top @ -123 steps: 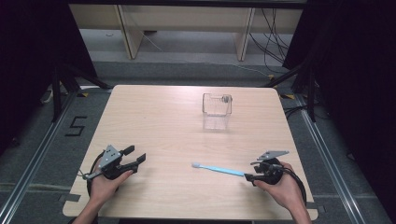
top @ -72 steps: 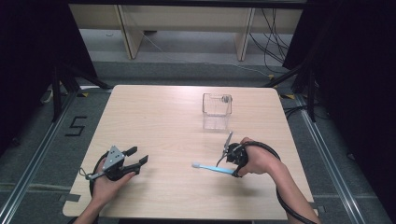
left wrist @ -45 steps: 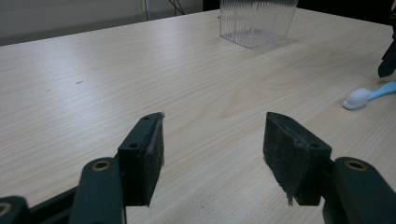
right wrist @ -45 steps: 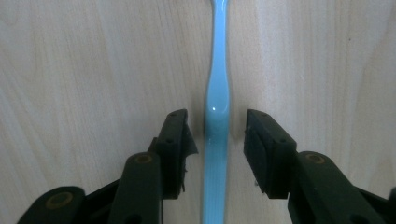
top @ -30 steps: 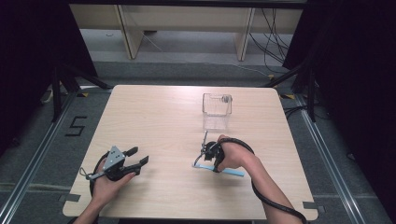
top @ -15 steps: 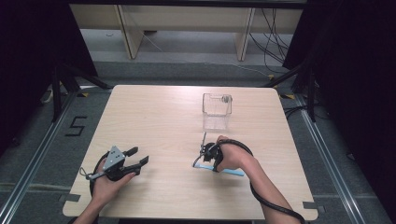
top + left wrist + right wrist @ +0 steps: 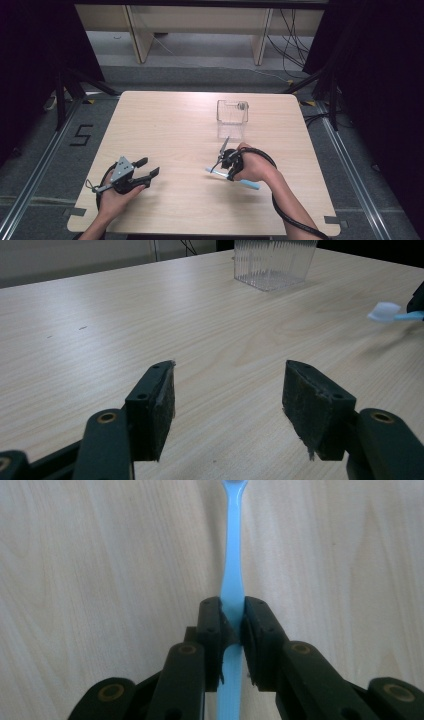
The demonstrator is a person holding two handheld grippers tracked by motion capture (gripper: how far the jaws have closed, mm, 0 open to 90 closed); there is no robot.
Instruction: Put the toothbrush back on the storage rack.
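Observation:
A light blue toothbrush (image 7: 246, 183) lies near the middle of the wooden table (image 7: 165, 125), its white head (image 7: 383, 311) pointing left. My right gripper (image 7: 223, 166) is shut on its handle (image 7: 232, 587); in the right gripper view the two black jaws pinch the blue shaft, which runs up and away from them. My left gripper (image 7: 147, 168) rests at the front left of the table, open, with nothing between its pads (image 7: 161, 397).
A clear ribbed plastic box (image 7: 232, 117) stands behind the right gripper, toward the far side of the table (image 7: 274, 262). The floor and dark stands surround the table; a "5" mark (image 7: 81, 135) is taped on the floor at left.
My right gripper moved left from the table's front right to the toothbrush and closed on its handle. The left gripper stayed in place and open.

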